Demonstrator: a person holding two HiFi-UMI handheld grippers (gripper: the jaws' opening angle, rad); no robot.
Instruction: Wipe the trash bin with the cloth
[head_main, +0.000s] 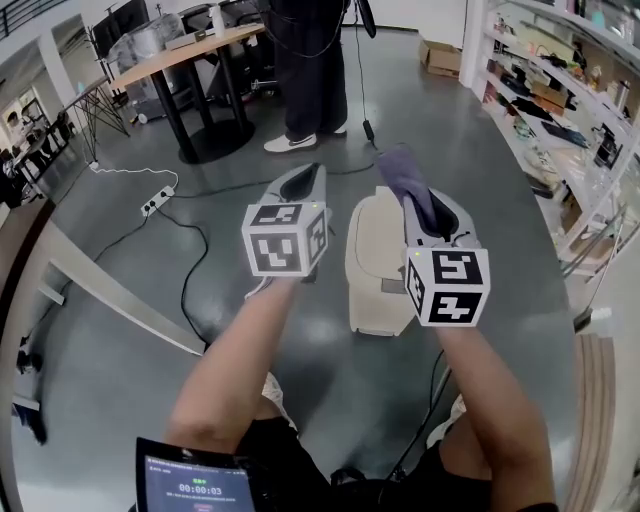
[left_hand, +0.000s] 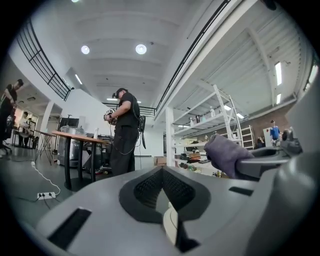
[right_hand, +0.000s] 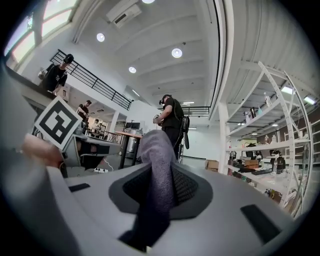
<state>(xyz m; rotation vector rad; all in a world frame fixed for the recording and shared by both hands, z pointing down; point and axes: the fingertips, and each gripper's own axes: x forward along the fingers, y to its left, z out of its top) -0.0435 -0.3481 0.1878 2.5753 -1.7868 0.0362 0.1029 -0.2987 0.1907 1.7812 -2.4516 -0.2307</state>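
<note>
1. Standing on the grey floor (head_main: 120, 380) just in front of the person, the trash bin (head_main: 375, 270) is pale beige and boxy with rounded corners. Its flat lid has a shallow raised panel.
2. In the head view the bin lies below and between the two grippers. The right gripper (head_main: 428, 212) covers its right edge, and the left gripper (head_main: 303, 178) is off to its left side.
3. The cloth (head_main: 405, 178) is a dull purple-grey, soft and nubbly. The right gripper's jaws pinch it, and a rounded fold pokes out past their tips.
4. In the right gripper view the cloth (right_hand: 157, 165) runs as a thick band down the middle between the dark ribbed pads. It fills the gap.
5. In the left gripper view the left gripper's (left_hand: 161, 172) jaws are pressed together at the tips, with nothing between them. A sliver of the beige bin (left_hand: 170, 225) shows through the slot lower down.
6. Neither the cloth nor either gripper touches the bin.
7. Farther back, a person (head_main: 305, 60) stands beside a wooden table (head_main: 190, 50). White shelves (head_main: 560, 90) line the right side.
</note>
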